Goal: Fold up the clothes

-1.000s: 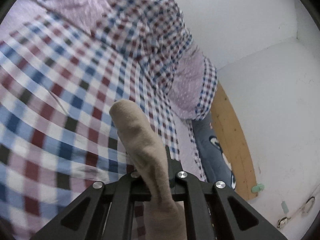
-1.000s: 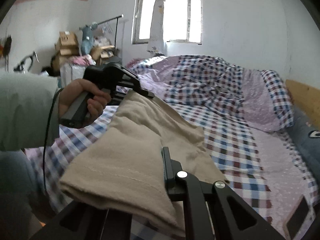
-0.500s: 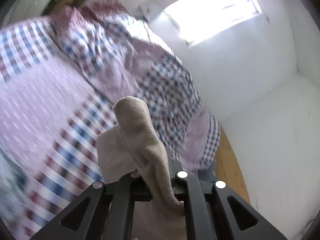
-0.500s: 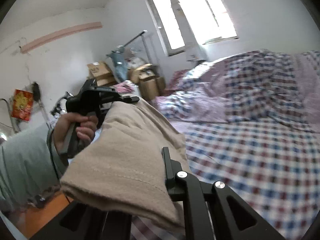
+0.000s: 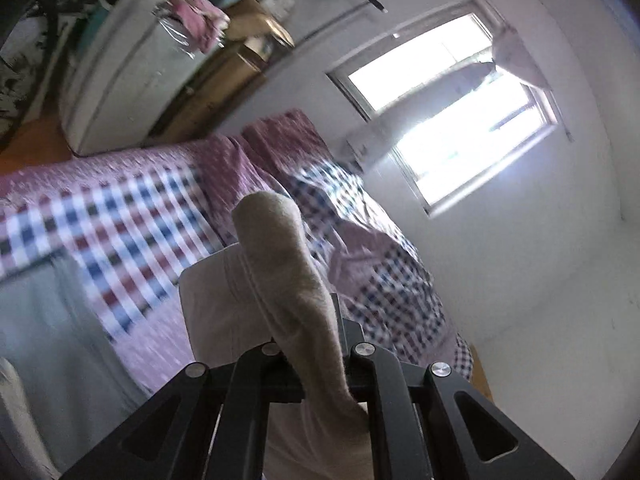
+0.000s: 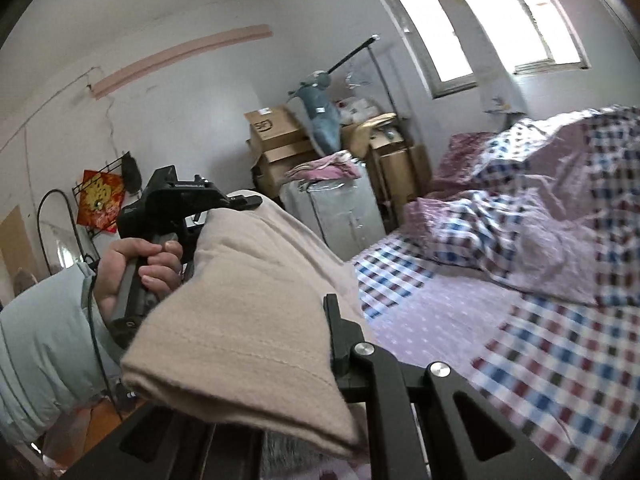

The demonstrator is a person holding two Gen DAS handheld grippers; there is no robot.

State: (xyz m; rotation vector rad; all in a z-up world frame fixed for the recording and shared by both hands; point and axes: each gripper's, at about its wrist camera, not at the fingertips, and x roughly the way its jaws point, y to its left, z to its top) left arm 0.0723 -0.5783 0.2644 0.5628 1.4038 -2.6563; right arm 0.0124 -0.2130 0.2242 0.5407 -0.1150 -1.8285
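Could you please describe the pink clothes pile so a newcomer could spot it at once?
Start at the stacked cardboard boxes against the far wall. In front stands a pale cabinet; the pink clothes pile lies on top, the only pink bundle there, unlike the hanging blue garment.
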